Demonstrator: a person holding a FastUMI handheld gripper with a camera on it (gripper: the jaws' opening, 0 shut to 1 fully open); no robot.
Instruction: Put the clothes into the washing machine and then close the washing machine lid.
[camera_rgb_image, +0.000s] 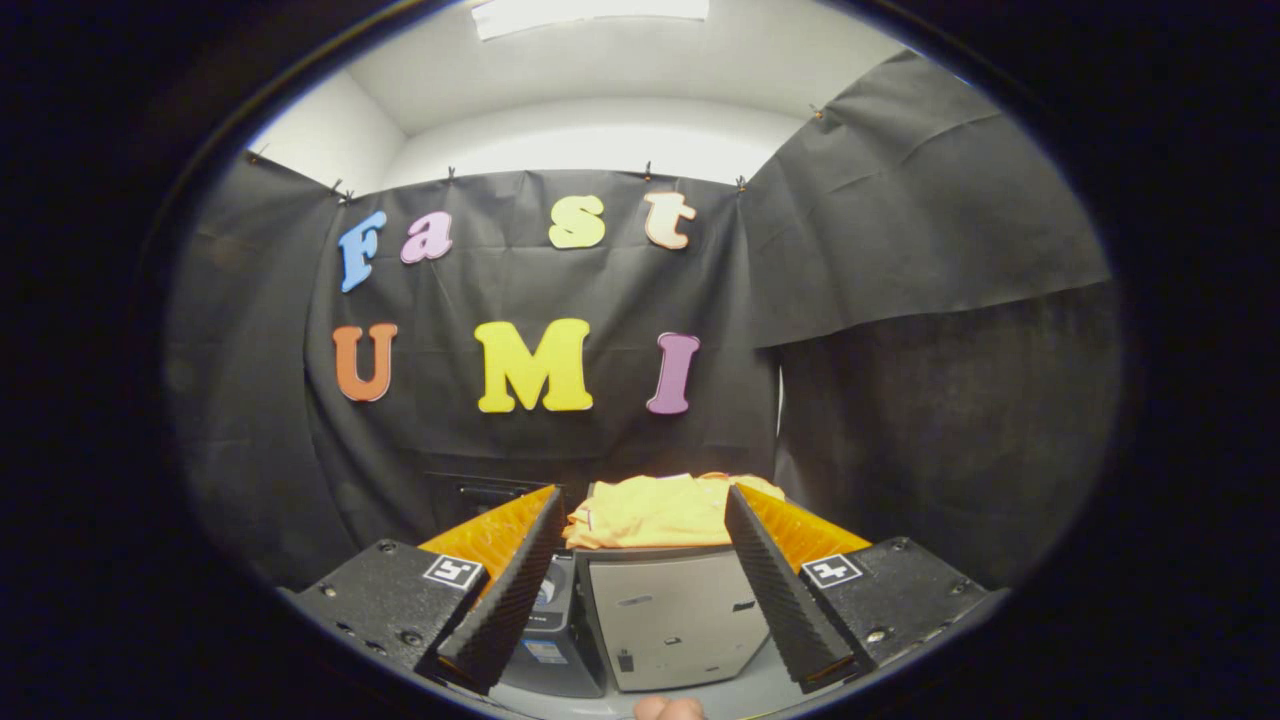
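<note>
The gripper (645, 520) is held level with its fingers spread wide and nothing between them. Just beyond the tips, a folded yellow garment (655, 512) is seen lying on top of a grey boxy unit (675, 615). A darker appliance (550, 630), probably the washing machine, is glimpsed beside that unit, behind the left finger; its lid cannot be made out. A risk is judged here: if only the top fold is pinched, the cloth could unfurl and drag. It could also snag on the unit's edge.
</note>
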